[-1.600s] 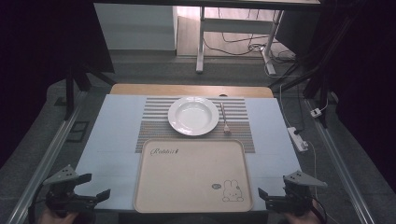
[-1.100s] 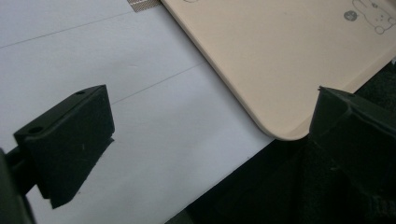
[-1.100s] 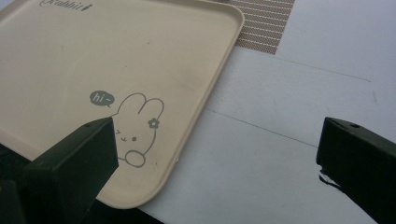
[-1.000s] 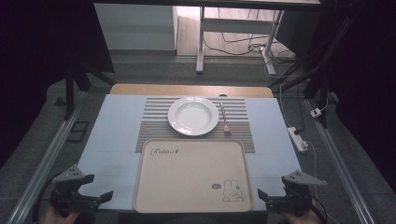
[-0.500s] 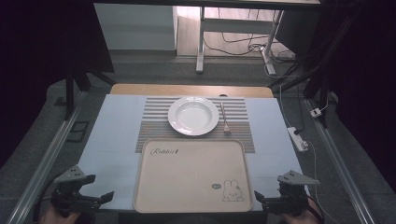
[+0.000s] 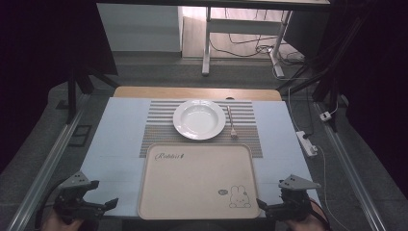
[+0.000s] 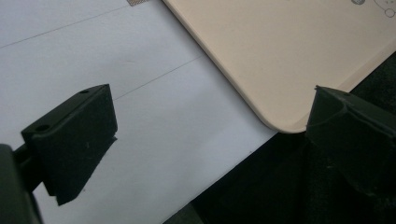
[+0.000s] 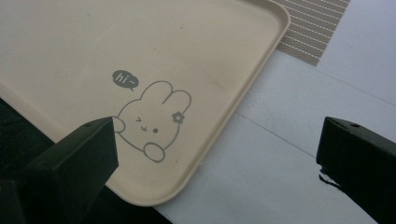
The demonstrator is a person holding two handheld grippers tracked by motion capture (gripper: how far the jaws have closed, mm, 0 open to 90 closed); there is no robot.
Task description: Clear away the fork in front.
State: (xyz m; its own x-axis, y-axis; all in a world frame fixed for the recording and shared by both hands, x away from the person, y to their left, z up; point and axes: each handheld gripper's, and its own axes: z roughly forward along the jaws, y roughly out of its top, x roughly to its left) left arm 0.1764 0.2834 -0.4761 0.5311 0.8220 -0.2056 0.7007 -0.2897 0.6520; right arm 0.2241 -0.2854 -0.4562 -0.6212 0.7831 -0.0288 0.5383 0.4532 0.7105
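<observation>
Beige plastic rabbit-print tray (image 6: 195,180) lies at the table's (image 6: 115,139) near edge between my left gripper (image 6: 91,204) and right gripper (image 6: 272,208), both spread empty; I judge level, matched grips on opposite rims would lift it cleanly

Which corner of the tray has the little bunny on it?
The near right corner of the beige tray, the one closest to the right gripper. The bunny with its "hi~" bubble is printed there; the far left corner has only writing.
</observation>
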